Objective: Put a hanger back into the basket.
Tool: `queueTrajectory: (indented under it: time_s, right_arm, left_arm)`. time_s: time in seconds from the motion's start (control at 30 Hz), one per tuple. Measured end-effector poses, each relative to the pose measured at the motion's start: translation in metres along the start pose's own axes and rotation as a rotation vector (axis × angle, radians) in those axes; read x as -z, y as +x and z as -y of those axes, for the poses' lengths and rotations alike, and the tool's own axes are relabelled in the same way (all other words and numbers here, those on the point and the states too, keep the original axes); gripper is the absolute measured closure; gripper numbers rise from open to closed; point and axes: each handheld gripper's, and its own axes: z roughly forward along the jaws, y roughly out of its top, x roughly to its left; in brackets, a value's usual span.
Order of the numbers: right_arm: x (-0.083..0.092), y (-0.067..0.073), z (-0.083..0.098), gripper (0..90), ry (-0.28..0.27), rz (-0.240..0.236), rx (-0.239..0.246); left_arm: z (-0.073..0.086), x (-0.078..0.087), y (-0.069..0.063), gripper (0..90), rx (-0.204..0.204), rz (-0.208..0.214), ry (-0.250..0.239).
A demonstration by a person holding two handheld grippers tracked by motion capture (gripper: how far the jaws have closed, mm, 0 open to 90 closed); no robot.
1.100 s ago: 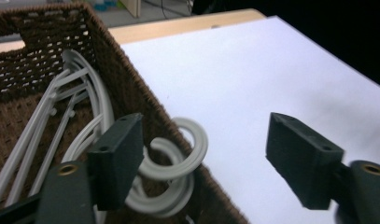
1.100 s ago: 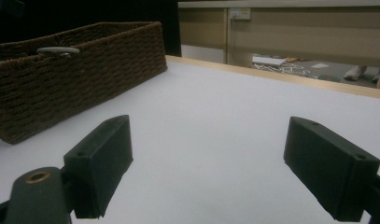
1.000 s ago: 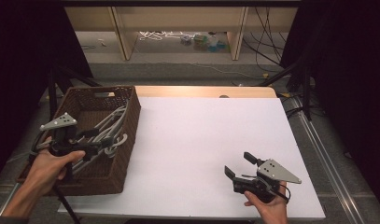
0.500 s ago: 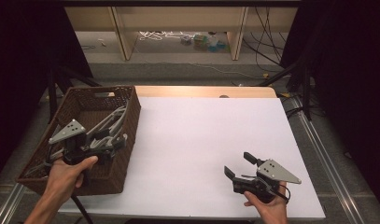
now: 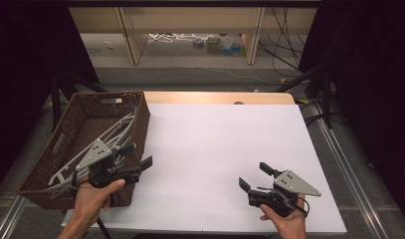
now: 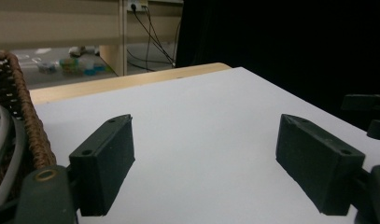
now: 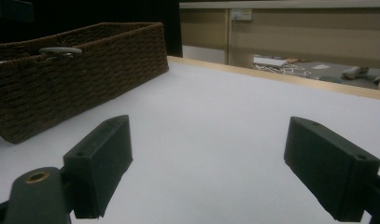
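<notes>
White table [image 5: 220,149] carries a brown wicker basket [image 5: 80,144] at its left edge, full of grey hangers [image 5: 118,130]. Left tongs [image 5: 135,164] sit at the basket's near right corner, jaws apart and empty, probably about to fetch a hanger. Right tongs [image 5: 253,177], well apart from the basket, wait empty with jaws apart.

L claw [image 5: 135,158] jaws wide apart, empty, R claw [image 5: 254,175] jaws wide, empty, both hand-held low
</notes>
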Motion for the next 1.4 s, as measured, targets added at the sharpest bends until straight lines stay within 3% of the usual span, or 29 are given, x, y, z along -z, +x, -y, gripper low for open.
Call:
queueTrajectory:
  time_s: [0.1, 0.33, 0.53, 0.57, 0.77, 0.87, 0.9, 1.1, 1.27, 1.3, 1.4]
  right_arm:
    - [0.0, 0.0, 0.0, 16.1, -0.006, -0.007, 0.003]
    - [0.0, 0.001, 0.0, 16.0, -0.013, -0.012, 0.002]
    - [-0.001, 0.002, 0.0, 15.9, -0.038, -0.02, 0.007]
    - [0.0, 0.003, -0.001, 15.9, -0.038, -0.011, 0.007]
    - [0.0, 0.007, -0.001, 15.7, -0.034, -0.027, 0.012]
    - [0.0, 0.009, 0.0, 15.7, -0.03, -0.034, 0.013]
    - [0.0, 0.009, 0.0, 15.6, -0.028, -0.036, 0.014]
    - [0.001, 0.012, 0.0, 15.7, -0.047, -0.042, 0.017]
    - [0.003, 0.014, 0.0, 15.7, -0.032, -0.049, 0.02]
    - [0.004, 0.017, 0.0, 15.7, -0.002, -0.057, -0.009]
    - [0.003, 0.015, 0.001, 15.7, -0.012, -0.07, 0.005]
  left_arm:
    - [0.005, -0.004, -0.005, 19.1, 0.01, 0.016, -0.017]
    - [0.017, -0.01, -0.013, 19.1, -0.01, 0.017, -0.043]
    - [0.035, -0.016, -0.016, 18.7, -0.034, 0.011, -0.038]
    - [0.044, -0.018, -0.015, 18.7, -0.048, 0.0, -0.029]
    - [0.058, -0.022, -0.016, 16.8, -0.036, 0.008, -0.008]
    - [0.06, -0.021, -0.017, 16.2, -0.047, 0.012, 0.002]
    - [0.063, -0.022, -0.017, 16.1, -0.08, 0.008, 0.0]
    - [0.063, -0.018, -0.015, 16.1, -0.065, -0.006, -0.015]
    - [0.063, -0.015, -0.011, 16.1, -0.058, -0.006, -0.011]
    - [0.063, -0.015, -0.011, 16.1, -0.053, -0.005, -0.011]
    - [0.062, -0.015, -0.011, 16.1, -0.052, 0.001, -0.01]
